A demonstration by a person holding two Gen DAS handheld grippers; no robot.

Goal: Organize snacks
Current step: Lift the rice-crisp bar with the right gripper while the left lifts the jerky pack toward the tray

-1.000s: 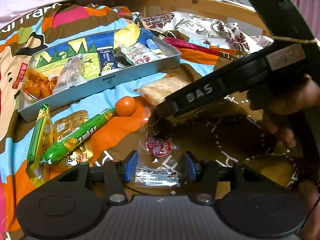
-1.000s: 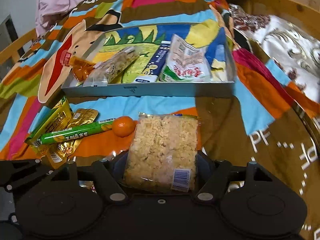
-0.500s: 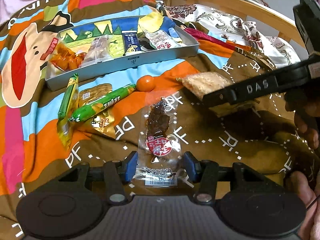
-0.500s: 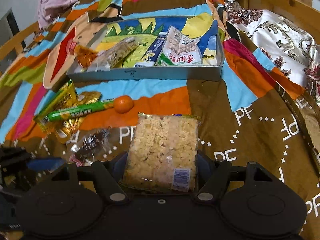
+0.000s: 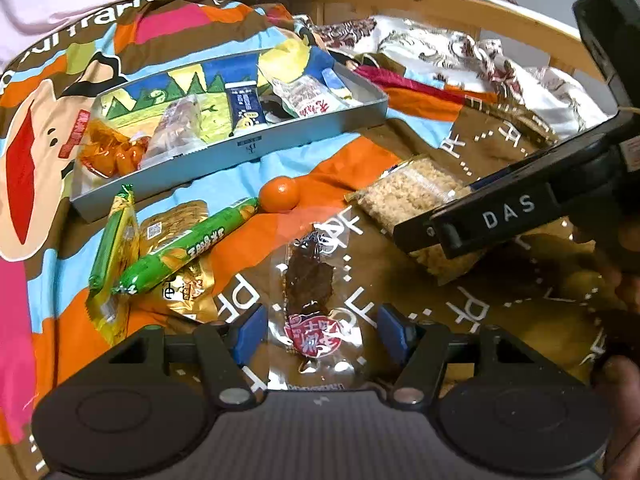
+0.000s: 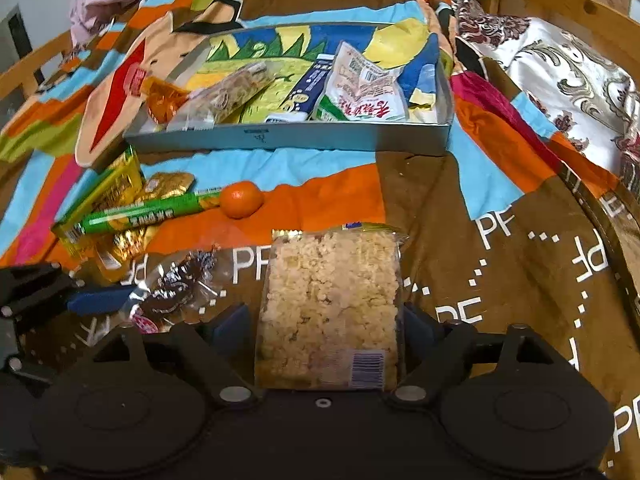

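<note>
My right gripper [image 6: 326, 330] is shut on a clear pack of crumbly rice cracker [image 6: 330, 304] and holds it over the bedspread; the pack also shows in the left wrist view [image 5: 416, 204]. My left gripper [image 5: 318, 336] is open, its blue pads either side of a clear packet of dark dried meat with a red label [image 5: 310, 304], which lies on the bedspread and also shows in the right wrist view [image 6: 172, 296]. The grey tray [image 5: 248, 148] holds several snacks; it also shows in the right wrist view [image 6: 288, 136].
Loose on the bedspread left of the grippers: a green sausage stick [image 5: 184, 250], a small orange [image 5: 279, 194], gold packets [image 5: 184, 284] and a yellow-green bar [image 5: 112, 240]. A wooden bed frame [image 5: 460, 8] and a patterned cloth [image 5: 460, 60] lie behind.
Both grippers have drawn nearer the tray since half a second ago. The right still holds the cracker pack. The dried meat packet sits deeper between the left's open pads.
</note>
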